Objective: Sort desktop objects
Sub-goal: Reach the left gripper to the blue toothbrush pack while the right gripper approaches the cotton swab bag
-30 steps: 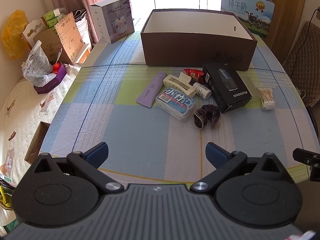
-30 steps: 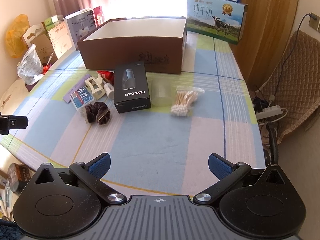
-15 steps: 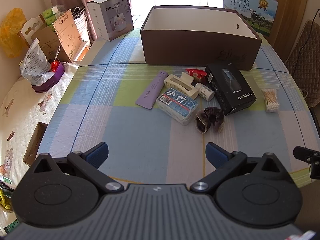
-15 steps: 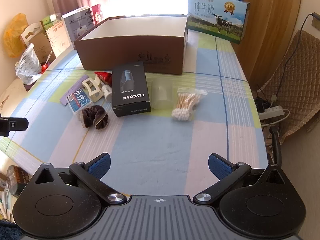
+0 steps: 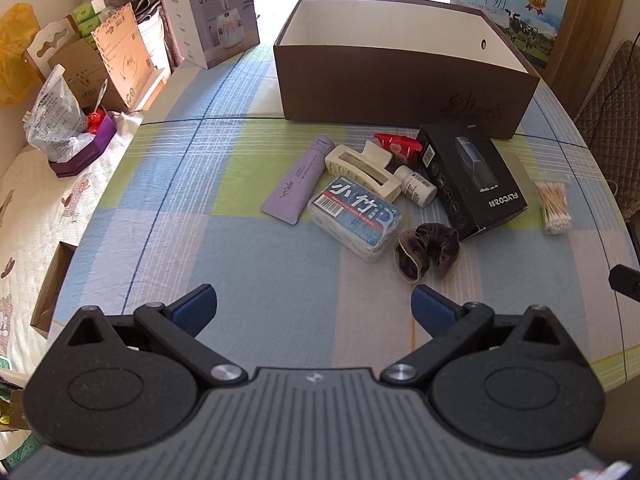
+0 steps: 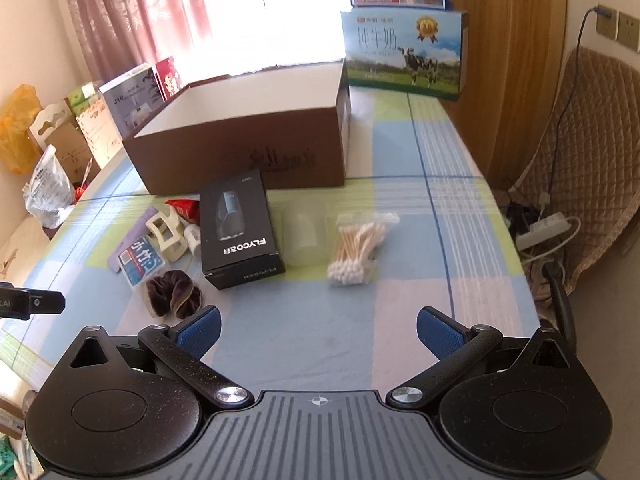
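You're getting strong daylight from the window (image 6: 296, 12) straight ahead, blown out to pure white in both views. The table (image 5: 280, 280) is evenly lit with soft shadows, everything's sharp, but the fisheye bends the edges hard.

Bright window (image 6: 296, 12) far, washed out by daylight. Pink curtain (image 6: 116, 20) at its left. Wood panel (image 6: 508, 60) far right, sockets (image 6: 618, 26) on cream wall. Quilted chair (image 6: 580, 152) right, beside checked table (image 6: 400, 320).
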Demonstrator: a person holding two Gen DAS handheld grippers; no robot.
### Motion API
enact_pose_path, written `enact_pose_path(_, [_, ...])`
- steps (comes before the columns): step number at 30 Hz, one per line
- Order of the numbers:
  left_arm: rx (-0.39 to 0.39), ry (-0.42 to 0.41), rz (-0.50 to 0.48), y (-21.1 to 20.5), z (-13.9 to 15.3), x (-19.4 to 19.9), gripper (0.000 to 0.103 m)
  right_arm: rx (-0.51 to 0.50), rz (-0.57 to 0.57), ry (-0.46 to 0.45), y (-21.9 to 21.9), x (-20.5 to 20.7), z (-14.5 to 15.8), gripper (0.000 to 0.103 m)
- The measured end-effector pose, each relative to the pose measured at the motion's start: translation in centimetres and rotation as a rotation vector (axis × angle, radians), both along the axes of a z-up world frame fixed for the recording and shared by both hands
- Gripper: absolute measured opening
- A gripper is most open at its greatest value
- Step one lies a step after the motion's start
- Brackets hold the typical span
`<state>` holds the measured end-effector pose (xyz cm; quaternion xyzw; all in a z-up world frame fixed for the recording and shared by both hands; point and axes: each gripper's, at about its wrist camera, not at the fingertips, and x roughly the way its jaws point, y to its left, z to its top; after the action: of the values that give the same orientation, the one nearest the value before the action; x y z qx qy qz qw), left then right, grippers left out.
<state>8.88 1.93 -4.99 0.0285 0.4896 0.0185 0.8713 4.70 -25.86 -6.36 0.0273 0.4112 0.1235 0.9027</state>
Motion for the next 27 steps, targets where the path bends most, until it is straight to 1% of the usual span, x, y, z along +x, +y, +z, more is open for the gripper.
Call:
enact_pose_path(5, [-0.012,0.032,0.000,-0.1,-1.6,2.2,0.102,-0.029,0.007,0.026,-0.2,1.5,-1.1,0.101])
enact_pose_path(10, [-0.013,0.050,-0.011,-0.5,-3.0,4.4,0.102,-0.030,-0.031,0.049,-0.6,3.7,-2.3,0.101])
enact_pose_path(15, [-0.019,0.064,-0.029,-1.0,-4.0,6.4,0.102,-0.028,-0.056,0.047,-0.9,5.4,-2.9,0.101])
enact_pose_path(24, [-0.002,0.082,-0.037,-2.0,-5.9,9.8,0.102,-0.026,-0.098,0.084,-1.4,6.9,-3.9,0.101])
enact_pose_path(27, [-0.009,0.090,-0.029,-2.0,-6.5,10.8,0.102,-0.027,-0.112,0.095,-1.7,7.1,-4.1,0.101])
